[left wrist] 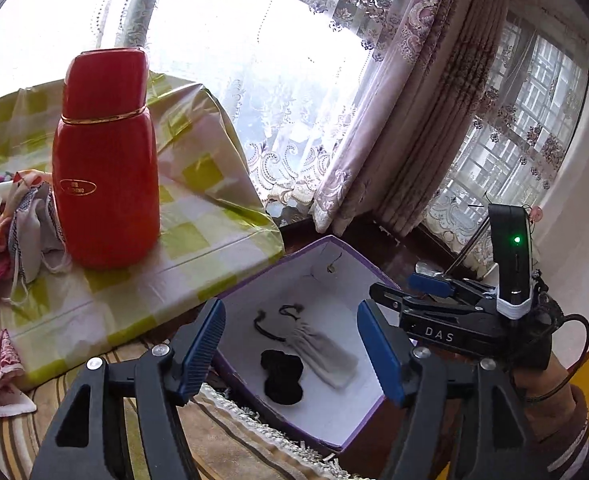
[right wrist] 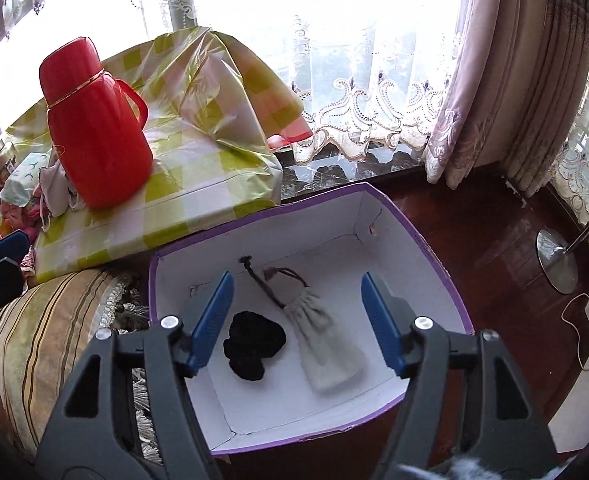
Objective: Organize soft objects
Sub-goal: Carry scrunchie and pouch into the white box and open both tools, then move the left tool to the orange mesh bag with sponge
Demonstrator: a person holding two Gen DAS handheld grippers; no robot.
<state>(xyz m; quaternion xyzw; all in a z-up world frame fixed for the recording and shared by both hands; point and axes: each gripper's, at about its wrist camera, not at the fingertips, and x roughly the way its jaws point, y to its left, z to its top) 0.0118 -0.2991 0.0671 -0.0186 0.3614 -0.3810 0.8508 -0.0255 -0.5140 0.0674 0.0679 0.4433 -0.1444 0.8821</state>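
Left tongs [left wrist: 290,350] and right tongs [right wrist: 296,322] both gape wide, gripping nothing.

The red flask [right wrist: 94,128] is glossy plastic, standing on a shiny plastic-looking checked tablecloth [right wrist: 198,184]. Below it, the purple-edged box [right wrist: 430,248] looks like matt white cardboard inside, holding a soft grey cloth pouch [right wrist: 322,340] and a matt black fabric bundle [right wrist: 254,344]. Beside the box, the floor [right wrist: 486,232] is polished dark wood.

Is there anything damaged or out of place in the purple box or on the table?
The purple box has cracked, torn inner corners. On the table, a hard red thermos stands beside the heap of soft cloths. Both tongs are open and hold nothing.
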